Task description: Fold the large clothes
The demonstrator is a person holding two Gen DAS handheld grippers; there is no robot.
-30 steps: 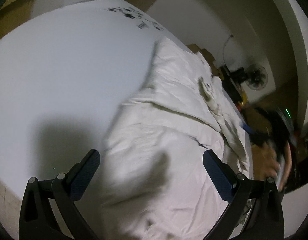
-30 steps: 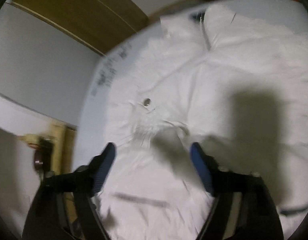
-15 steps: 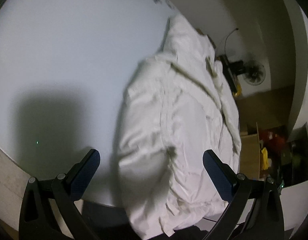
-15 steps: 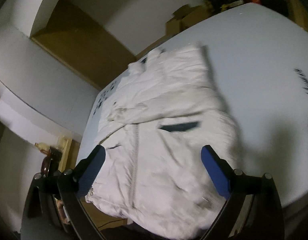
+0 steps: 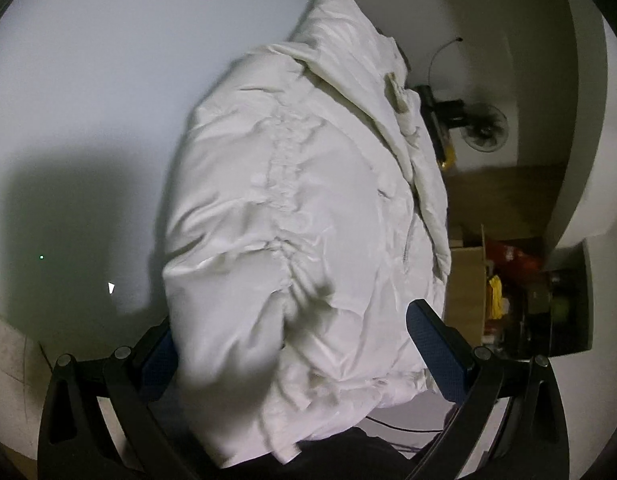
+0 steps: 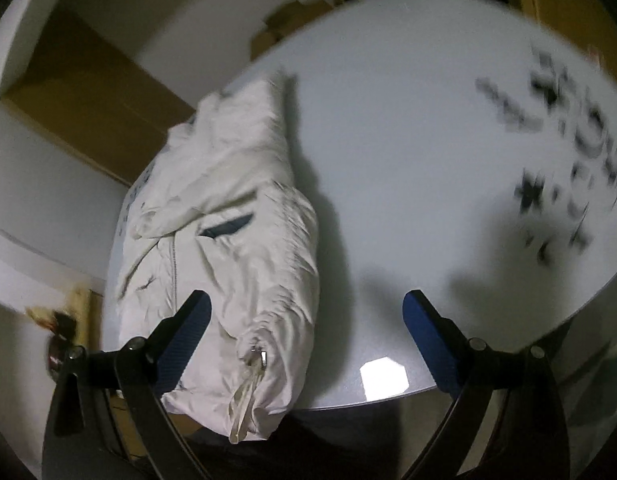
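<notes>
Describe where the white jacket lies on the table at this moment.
In the right wrist view, the white jacket lies bunched along the left edge of the white table, its near end overhanging; the black markings are across the table, far right.

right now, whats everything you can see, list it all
puffer jacket: one, white, folded lengthwise on the table, hem hanging over the near edge
drawstring: one, pale, dangling from the jacket hem
table: one, round, white, blurred black print at its far right
fan: one, dark, on the floor by the wall
cardboard box: one, brown, floor beside the table
left gripper: one, black with blue pads, open, fingers either side of the jacket hem
right gripper: one, black with blue pads, open, above the table edge
</notes>
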